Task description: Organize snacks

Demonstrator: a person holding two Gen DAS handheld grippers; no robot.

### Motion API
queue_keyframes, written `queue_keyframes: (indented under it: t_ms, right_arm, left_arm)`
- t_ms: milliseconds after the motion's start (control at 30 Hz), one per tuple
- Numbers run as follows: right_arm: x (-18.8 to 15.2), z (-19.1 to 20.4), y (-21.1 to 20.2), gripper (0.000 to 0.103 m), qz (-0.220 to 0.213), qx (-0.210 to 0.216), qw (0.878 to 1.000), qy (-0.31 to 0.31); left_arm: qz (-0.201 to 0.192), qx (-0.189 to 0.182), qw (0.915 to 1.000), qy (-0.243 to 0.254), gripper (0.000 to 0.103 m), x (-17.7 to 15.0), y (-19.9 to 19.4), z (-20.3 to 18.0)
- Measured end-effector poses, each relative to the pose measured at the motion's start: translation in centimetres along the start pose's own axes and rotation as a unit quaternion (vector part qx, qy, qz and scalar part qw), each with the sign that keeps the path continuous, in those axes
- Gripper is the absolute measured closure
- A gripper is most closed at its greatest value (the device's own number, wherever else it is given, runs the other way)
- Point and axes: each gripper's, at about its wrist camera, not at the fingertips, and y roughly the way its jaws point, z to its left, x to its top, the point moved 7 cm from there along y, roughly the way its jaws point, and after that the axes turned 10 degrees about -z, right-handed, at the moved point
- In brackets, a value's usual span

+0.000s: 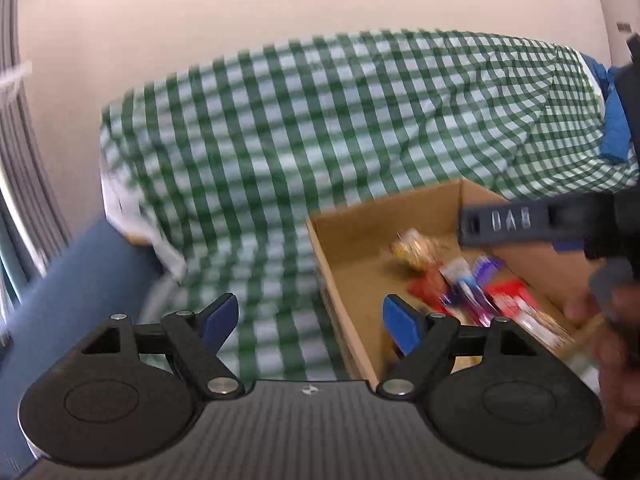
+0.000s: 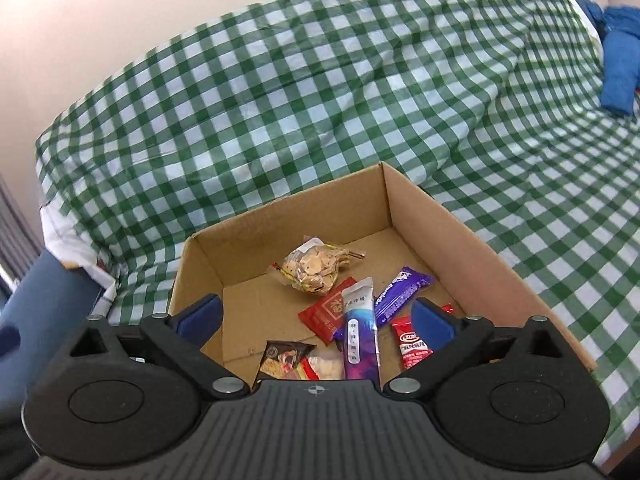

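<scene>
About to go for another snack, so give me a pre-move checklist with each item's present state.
1. Right gripper empty: ok, jaws wide apart, no pad touches a packet.
2. Left gripper empty: ok, jaws open with only checked cloth between them.
3. Cardboard box upright and open on the cloth: ok.
4. Snacks inside the box: ok, the clear bag of round biscuits, red sachet, white-and-purple stick pack and purple bar lie on its floor.
5. Snacks left outside the box: cannot tell, none shows on the cloth in either view.
6. Grippers clear of each other: cannot tell, the left wrist view is blurred.
</scene>
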Motion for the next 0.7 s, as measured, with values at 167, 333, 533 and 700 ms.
queue_keyframes:
  t_ms: [167,333,533,700]
  right_arm:
    - [0.7,-0.1,-2.8,0.001,-0.003,-0.009,0.999,-0.047]
    - [2.0,-1.4,-6.2,0.001,0.014,-0.058,0.995,-0.084]
    - [1.3,-5.0,-10.2,0.001,0.020,-0.087,0.991,-0.102]
    - [-2.2,-7.0,-10.1,0.001,0.053,-0.081,0.991,-0.093]
  left_arm:
    - [0.023,0.004,0.9997,-0.008,0.003,-2.3,-1.7,-1.2]
    - [0.024,-0.031,0.9989,-0.024,0.000,-2.1,-2.9,-2.7]
    - [0.065,-0.060,0.9951,-0.044,0.000,-3.5,-2.7,-4.5]
    - [0.089,-0.067,0.9918,-0.062,0.000,-4.0,-1.7,-5.5]
